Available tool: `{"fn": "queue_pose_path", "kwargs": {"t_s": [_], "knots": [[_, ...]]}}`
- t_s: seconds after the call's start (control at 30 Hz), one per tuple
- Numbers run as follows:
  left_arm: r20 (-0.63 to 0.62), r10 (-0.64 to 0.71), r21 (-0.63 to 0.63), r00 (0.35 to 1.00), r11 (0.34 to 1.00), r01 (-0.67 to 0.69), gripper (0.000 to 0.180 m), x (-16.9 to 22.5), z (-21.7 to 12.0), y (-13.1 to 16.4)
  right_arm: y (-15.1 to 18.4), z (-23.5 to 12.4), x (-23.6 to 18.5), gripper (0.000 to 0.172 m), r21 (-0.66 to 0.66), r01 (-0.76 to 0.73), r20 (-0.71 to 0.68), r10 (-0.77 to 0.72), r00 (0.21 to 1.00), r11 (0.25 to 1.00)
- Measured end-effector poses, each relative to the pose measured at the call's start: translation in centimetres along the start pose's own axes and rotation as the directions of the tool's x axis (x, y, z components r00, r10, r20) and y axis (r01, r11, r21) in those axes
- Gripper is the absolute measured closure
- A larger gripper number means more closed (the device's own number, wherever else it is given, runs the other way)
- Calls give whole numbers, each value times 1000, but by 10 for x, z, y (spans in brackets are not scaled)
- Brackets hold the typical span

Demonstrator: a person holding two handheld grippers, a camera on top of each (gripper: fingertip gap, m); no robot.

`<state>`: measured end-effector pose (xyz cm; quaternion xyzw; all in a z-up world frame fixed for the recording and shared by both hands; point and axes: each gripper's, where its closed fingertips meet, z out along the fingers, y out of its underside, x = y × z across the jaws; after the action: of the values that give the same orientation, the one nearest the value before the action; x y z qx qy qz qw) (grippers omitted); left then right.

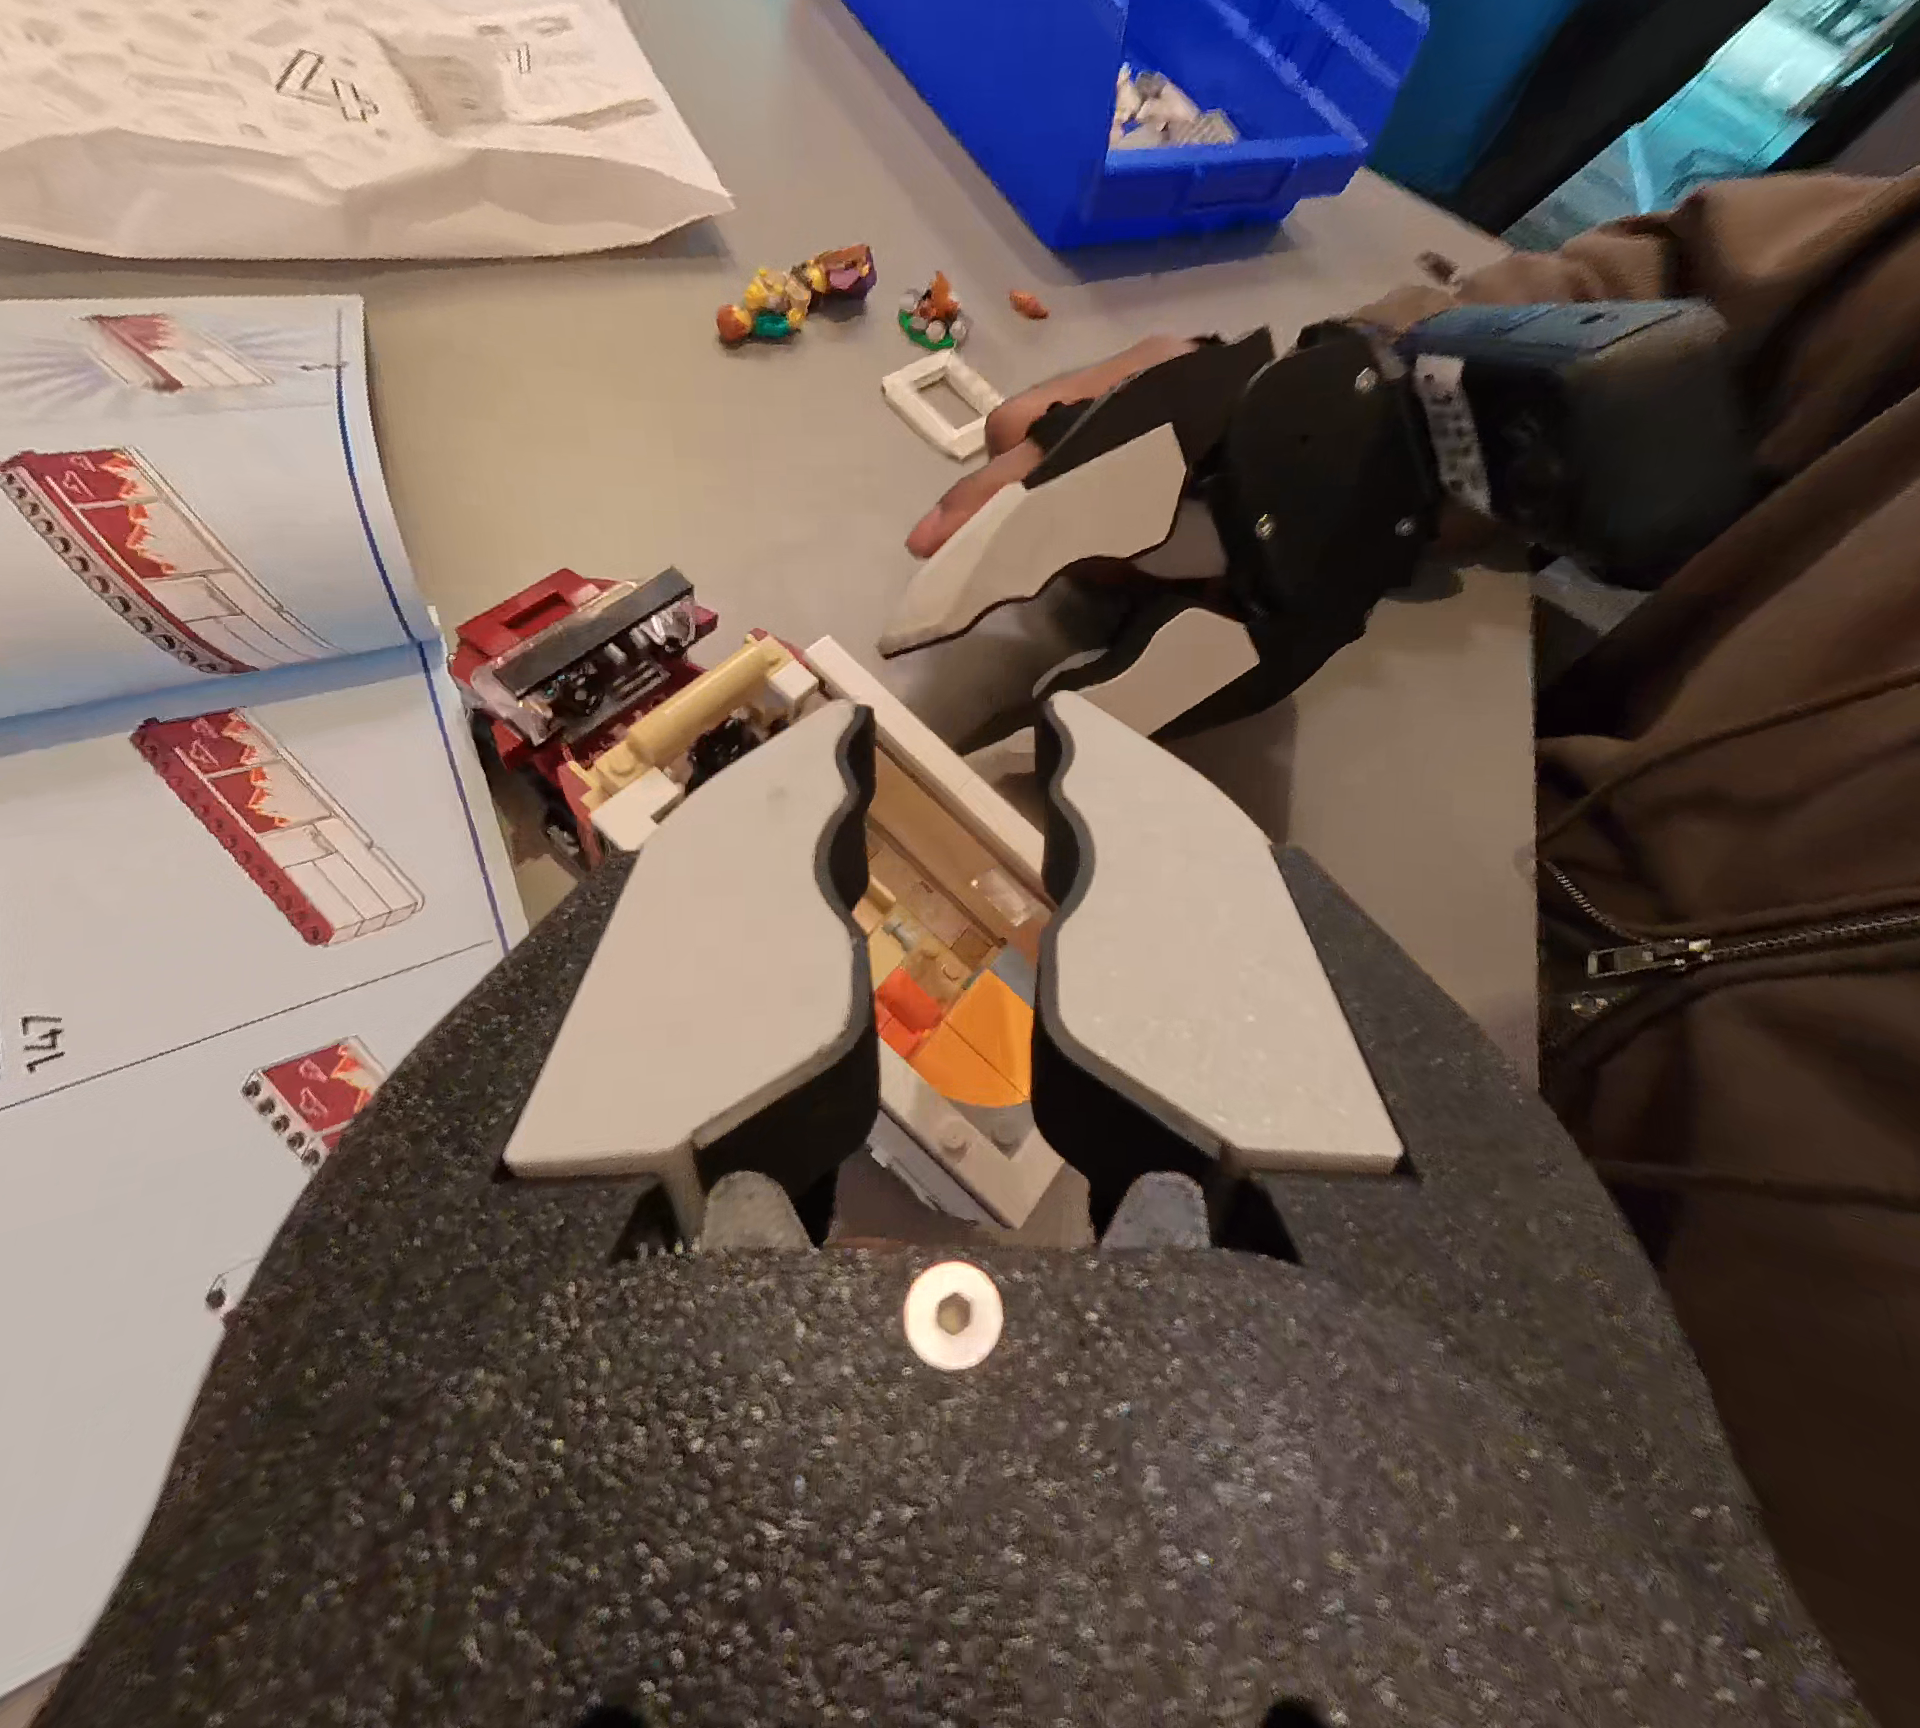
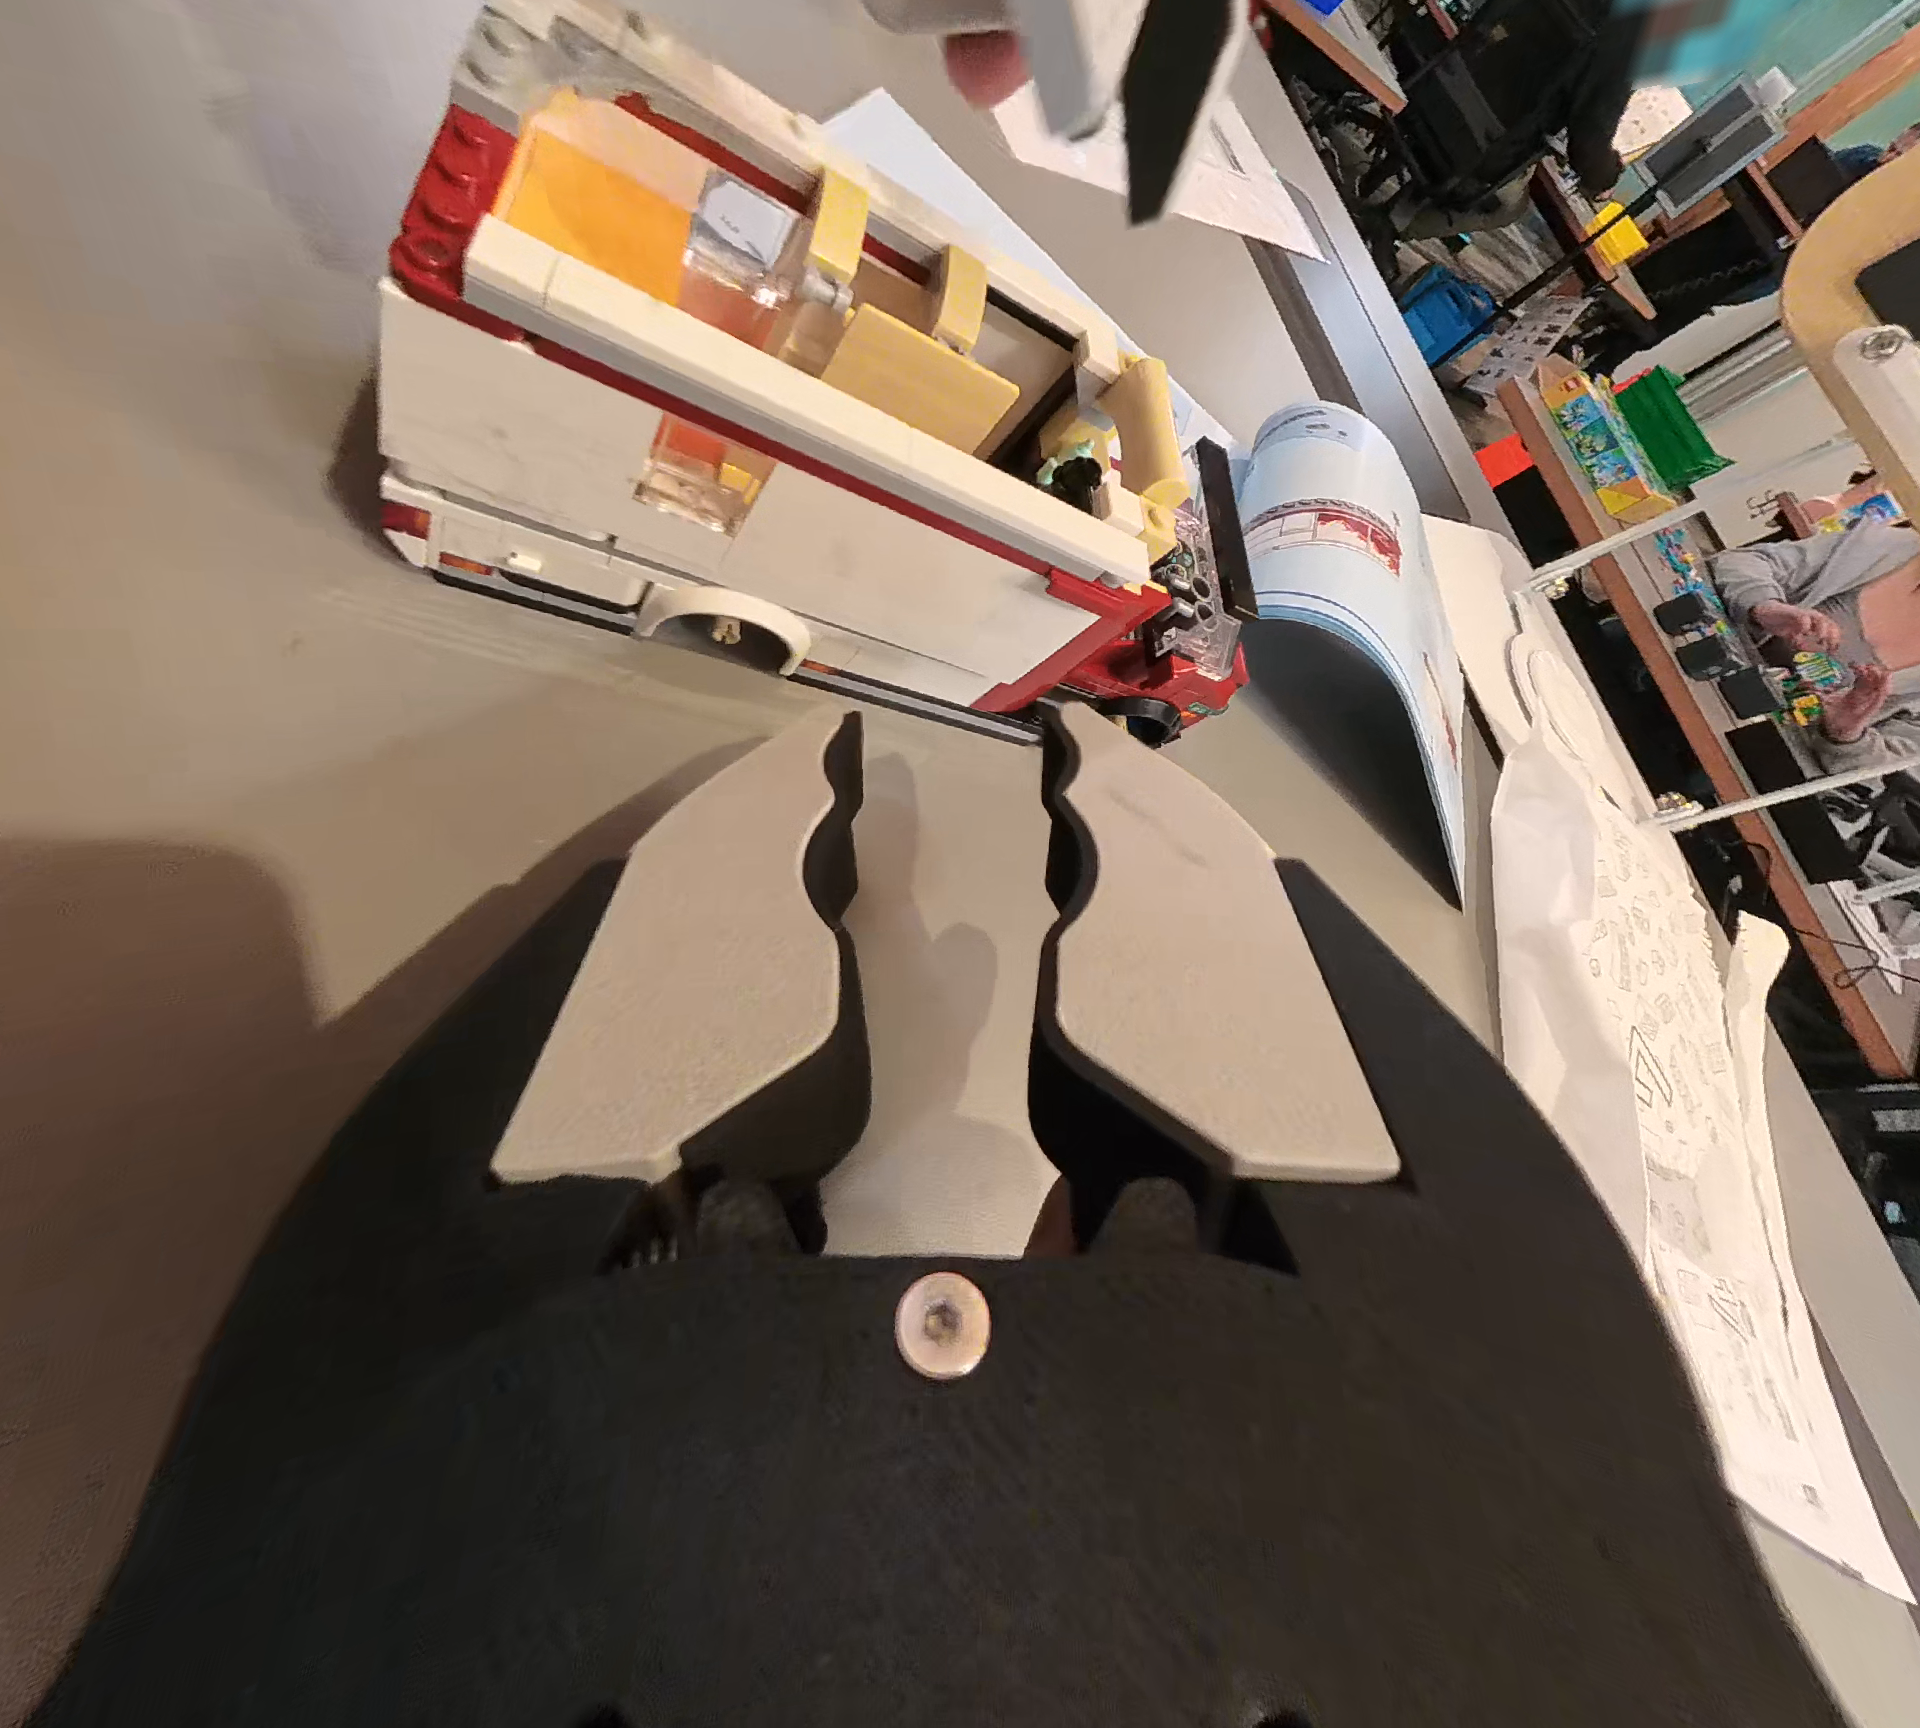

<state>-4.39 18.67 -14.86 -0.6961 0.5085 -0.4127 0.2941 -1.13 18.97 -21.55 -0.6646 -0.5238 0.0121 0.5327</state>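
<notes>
Left hand-held gripper [image 1: 956, 743] open above brick van [image 1: 935, 899]; right hand-held gripper [image 2: 951, 743] open, seemingly bare.

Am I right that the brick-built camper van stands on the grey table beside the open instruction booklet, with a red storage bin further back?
Not quite: the storage bin is blue, not red, as the left wrist view shows. The rest holds: the brick-built camper van stands on the grey table beside the open instruction booklet.
</notes>
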Motion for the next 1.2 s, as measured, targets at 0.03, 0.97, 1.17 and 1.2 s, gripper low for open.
{"fn": "queue_pose_path", "kwargs": {"t_s": [0.03, 0.97, 1.17, 1.2], "knots": [[33, 16, -41, 999, 999, -14, 149, -1, 4, 5, 1, 0, 2, 139, -7, -2, -7, 2, 1000, 1000], [294, 390, -456, 873, 860, -231, 154, 2, 22, 41, 14, 1, 6, 141, -68, 58, -64, -62, 996, 996], [287, 387, -455, 876, 860, -230, 156, 2, 24, 42, 14, 1, 5, 141, -69, 73, -65, -77, 995, 995], [285, 395, -458, 873, 857, -238, 157, 2, 25, 42, 14, 1, 5, 141, -70, 75, -65, -79, 995, 995]]}}
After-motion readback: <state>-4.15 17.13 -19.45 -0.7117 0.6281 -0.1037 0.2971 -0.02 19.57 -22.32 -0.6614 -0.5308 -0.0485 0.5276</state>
